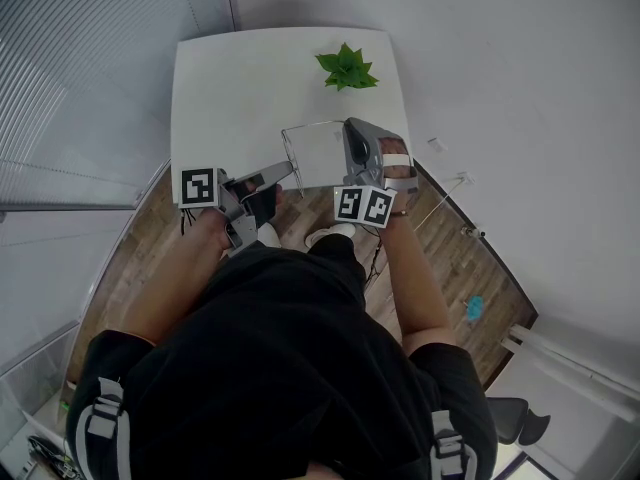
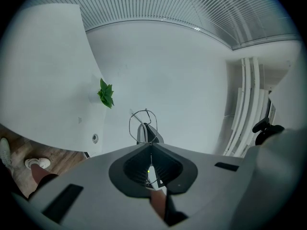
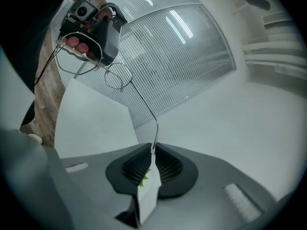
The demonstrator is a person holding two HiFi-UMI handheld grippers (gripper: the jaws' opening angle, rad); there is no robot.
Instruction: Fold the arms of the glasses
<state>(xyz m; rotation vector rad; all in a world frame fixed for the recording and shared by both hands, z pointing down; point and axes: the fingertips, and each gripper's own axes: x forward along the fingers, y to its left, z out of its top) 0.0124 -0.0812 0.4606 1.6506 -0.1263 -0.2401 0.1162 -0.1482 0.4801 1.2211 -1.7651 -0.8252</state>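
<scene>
The thin wire glasses [image 1: 288, 148] hang in the air over the front edge of the white table [image 1: 230, 88], held between both grippers. My left gripper [image 1: 289, 170] is shut on the frame next to a round lens [image 2: 142, 122], with the wire pinched at its jaw tips [image 2: 150, 146]. My right gripper [image 1: 350, 124] is shut on the curved end of one arm [image 3: 154, 133], which stands unfolded and runs straight back to the lenses [image 3: 117, 75]. In the right gripper view the left gripper [image 3: 103, 63] shows at the top left, with fingers [image 3: 79, 44] on its handle.
A small green plant [image 1: 346, 68] stands at the table's far side. Wooden floor [image 1: 460, 258] lies around the table, with a blue object [image 1: 474, 307] on it and a dark chair [image 1: 520, 418] at the lower right. Slatted blinds [image 1: 90, 58] fill the left.
</scene>
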